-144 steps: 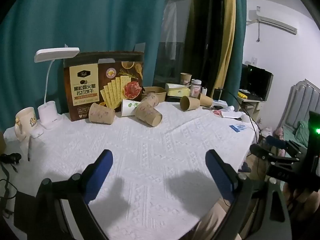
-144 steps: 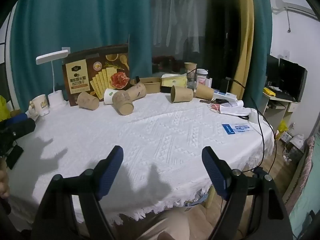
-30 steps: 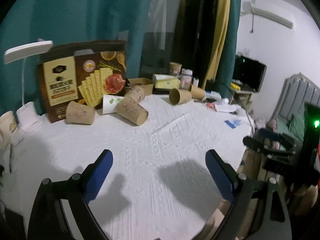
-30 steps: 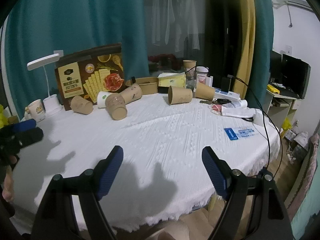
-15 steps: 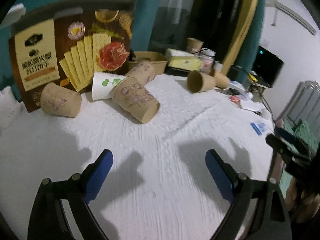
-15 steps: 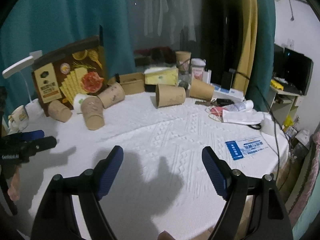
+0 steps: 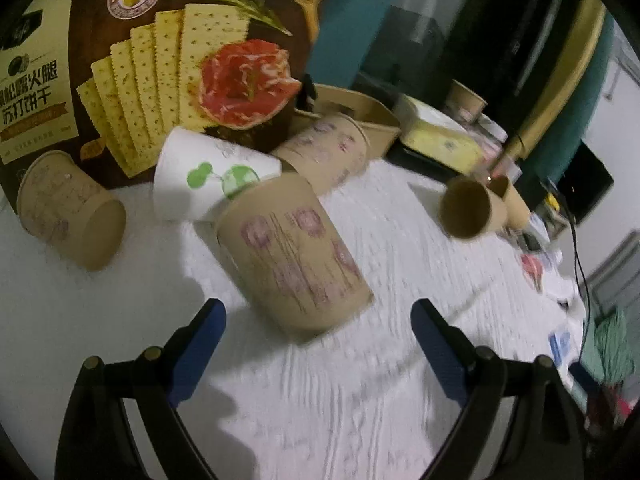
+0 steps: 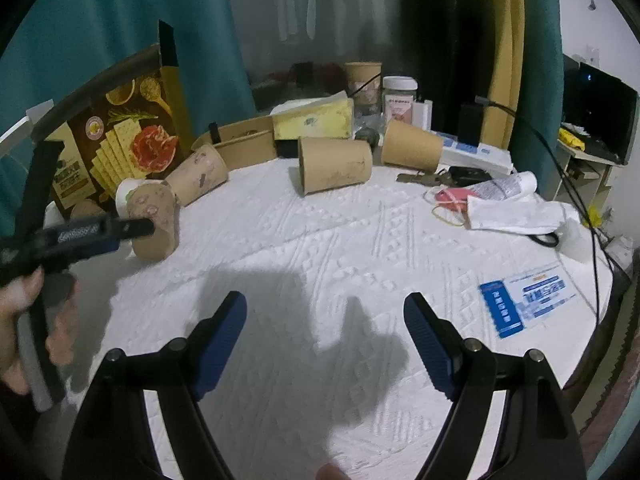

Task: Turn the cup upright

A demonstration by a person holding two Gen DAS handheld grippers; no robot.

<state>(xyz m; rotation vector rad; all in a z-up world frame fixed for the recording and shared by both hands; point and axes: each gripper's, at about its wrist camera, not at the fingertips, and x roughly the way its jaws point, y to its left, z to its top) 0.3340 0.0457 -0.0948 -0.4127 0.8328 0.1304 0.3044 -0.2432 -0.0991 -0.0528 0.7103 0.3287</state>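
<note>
Cup: a brown paper cup printed with faded purple flowers [image 7: 296, 256] is seen lying on its side on the counter covered by a white embossed cloth [image 7: 360, 400], its closed base turned toward the camera.
Left tongs: the blue-padded left tongs [image 7: 318, 338] are held spread wide, and nothing is pinched; the cup is found just ahead of the tips, between their lines, not touched by either pad.
Right tongs: the right tongs [image 8: 325, 334] are likewise spread and empty over bare cloth, well apart from the flowered cup [image 8: 154, 220], which is seen to their left beside the left tool.
Neighbours: a white paper cup with green leaves [image 7: 208, 182] is lying just behind the flowered cup, and a plain brown paper cup [image 8: 334, 164] is lying on its side farther back.
Change: compared with a second ago, the flowered cup is shown much larger and nearer in the left view, and the cracker box [image 7: 152, 60] now fills the upper left.
</note>
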